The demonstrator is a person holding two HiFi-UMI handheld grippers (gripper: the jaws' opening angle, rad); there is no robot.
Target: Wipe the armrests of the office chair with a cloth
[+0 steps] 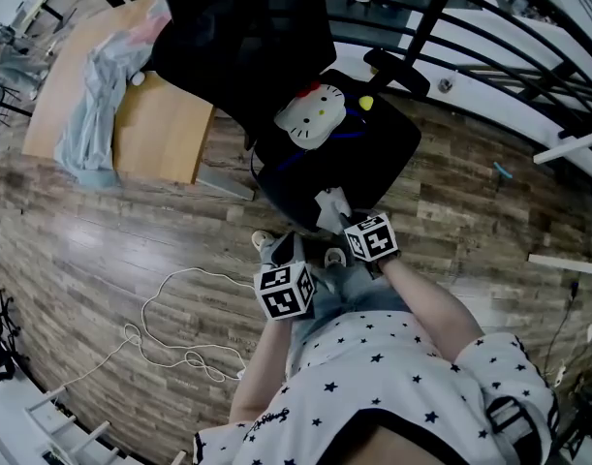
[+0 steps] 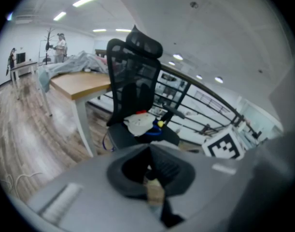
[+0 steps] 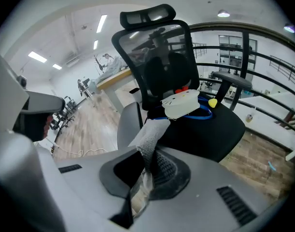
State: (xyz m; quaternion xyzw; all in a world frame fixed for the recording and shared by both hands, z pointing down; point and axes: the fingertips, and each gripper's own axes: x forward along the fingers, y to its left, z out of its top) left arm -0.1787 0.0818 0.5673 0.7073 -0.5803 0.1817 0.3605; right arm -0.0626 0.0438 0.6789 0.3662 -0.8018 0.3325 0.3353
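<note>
A black office chair [image 1: 334, 148] stands in front of me with a white cat-face cushion [image 1: 311, 116] on its seat. Its right armrest [image 1: 397, 72] shows by the railing, and also in the right gripper view as the right armrest [image 3: 231, 78]; a grey left armrest [image 3: 126, 123] rises near the jaws. My right gripper [image 1: 340, 223] is shut on a white cloth [image 3: 151, 135], which sticks up from the jaws; the cloth [image 1: 330, 205] hangs at the seat's front edge. My left gripper [image 1: 284, 252] is held lower left of it, jaws shut with nothing in them [image 2: 151, 178].
A wooden table [image 1: 155, 124] with grey fabric [image 1: 97, 95] on it stands at the chair's left. A white cable [image 1: 184, 342] loops across the plank floor. A black railing [image 1: 509, 37] runs behind the chair. My shoes [image 1: 263, 241] are near the chair base.
</note>
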